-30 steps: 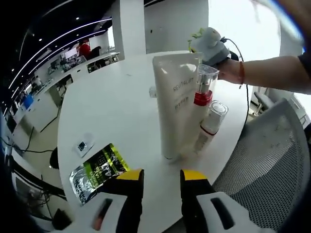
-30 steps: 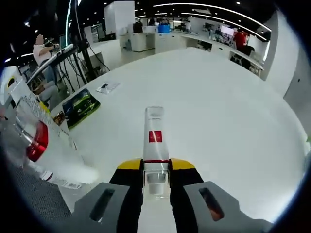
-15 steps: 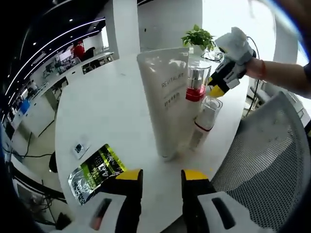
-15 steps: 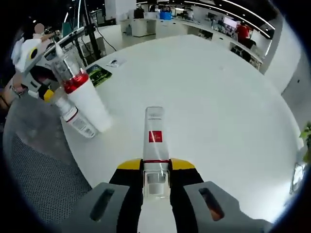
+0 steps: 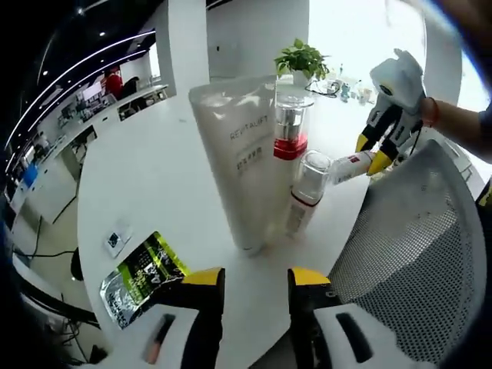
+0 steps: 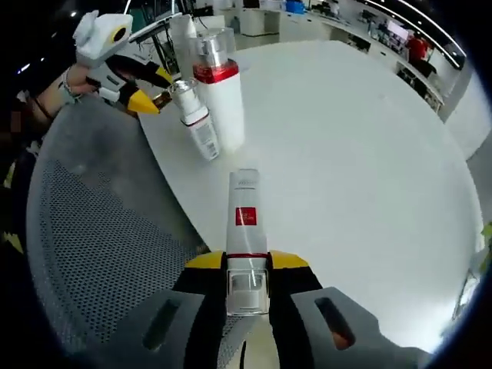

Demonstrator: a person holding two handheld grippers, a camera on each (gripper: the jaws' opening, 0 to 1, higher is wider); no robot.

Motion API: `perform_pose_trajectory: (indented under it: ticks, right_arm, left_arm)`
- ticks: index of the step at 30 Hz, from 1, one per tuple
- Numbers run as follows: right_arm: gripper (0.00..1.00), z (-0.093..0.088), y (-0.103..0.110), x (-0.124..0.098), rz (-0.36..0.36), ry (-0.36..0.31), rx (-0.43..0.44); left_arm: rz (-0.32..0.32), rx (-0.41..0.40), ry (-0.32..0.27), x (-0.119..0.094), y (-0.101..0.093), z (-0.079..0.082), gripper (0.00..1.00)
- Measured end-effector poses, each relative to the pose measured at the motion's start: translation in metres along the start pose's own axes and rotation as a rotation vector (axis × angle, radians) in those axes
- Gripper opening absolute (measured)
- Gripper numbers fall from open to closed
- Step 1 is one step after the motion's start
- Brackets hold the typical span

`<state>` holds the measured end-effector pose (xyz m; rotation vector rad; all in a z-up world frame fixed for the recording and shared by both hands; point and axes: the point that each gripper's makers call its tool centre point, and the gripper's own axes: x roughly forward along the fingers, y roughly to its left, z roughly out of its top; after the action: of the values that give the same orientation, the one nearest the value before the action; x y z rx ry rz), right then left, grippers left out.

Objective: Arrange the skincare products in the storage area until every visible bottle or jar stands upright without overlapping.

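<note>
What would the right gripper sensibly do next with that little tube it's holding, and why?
Probably carry the small tube to the bare table beside the red-banded bottle and stand it up. The right gripper holds it clamped over the table edge, while the large white tube and small bottle already stand grouped.

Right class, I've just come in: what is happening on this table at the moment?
A person with a gripper in each hand is tidying skincare products on a round white table. The right gripper is shut on a small white tube with a red label. The left gripper is open and holds nothing. A tall white tube, a red-banded pump bottle and a smaller leaning bottle sit grouped near the table's edge.
</note>
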<state>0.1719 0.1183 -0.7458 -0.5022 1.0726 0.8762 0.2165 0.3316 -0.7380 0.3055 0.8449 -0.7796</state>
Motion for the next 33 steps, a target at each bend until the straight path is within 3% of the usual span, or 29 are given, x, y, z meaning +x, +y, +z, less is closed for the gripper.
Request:
perform_pose_trajectory:
  ticks: [5,8,11,13,16,22,26,28,30,33]
  right_arm:
    - [0.18,0.016,0.03,-0.002,0.076,-0.02,-0.105]
    - [0.18,0.028,0.049,0.0,0.133,-0.027,-0.178]
    - [0.18,0.039,0.065,0.006,0.192,-0.037,-0.289]
    - [0.18,0.042,0.071,0.008,0.209,-0.037,-0.363]
    - [0.18,0.051,0.077,0.011,0.206,-0.027,-0.482]
    - [0.18,0.071,0.09,0.015,0.223,-0.028,-0.515]
    - [0.18,0.086,0.103,0.014,0.247,-0.054,-0.545]
    - [0.18,0.093,0.109,0.013,0.268,-0.069,-0.544]
    - [0.18,0.094,0.112,0.014,0.275,-0.06,-0.544]
    - [0.18,0.092,0.111,0.015,0.268,-0.049,-0.57]
  left_arm:
    - [-0.143,0.008,-0.008,0.001,-0.025,0.002,0.33]
    - [-0.195,0.069,-0.003,0.001,-0.037,0.002,0.33]
    - [-0.326,0.09,-0.021,-0.004,-0.062,0.004,0.33]
    - [-0.36,0.135,-0.032,-0.006,-0.07,0.005,0.33]
    - [-0.38,0.218,-0.023,-0.007,-0.079,0.002,0.35]
    - [-0.468,0.311,-0.038,-0.013,-0.1,0.0,0.36]
    - [-0.475,0.355,-0.03,-0.012,-0.105,-0.003,0.36]
    - [-0.475,0.368,-0.027,-0.012,-0.105,-0.004,0.29]
    - [-0.446,0.394,-0.032,-0.011,-0.101,-0.003,0.24]
    - [-0.456,0.399,-0.008,-0.012,-0.103,-0.007,0.22]
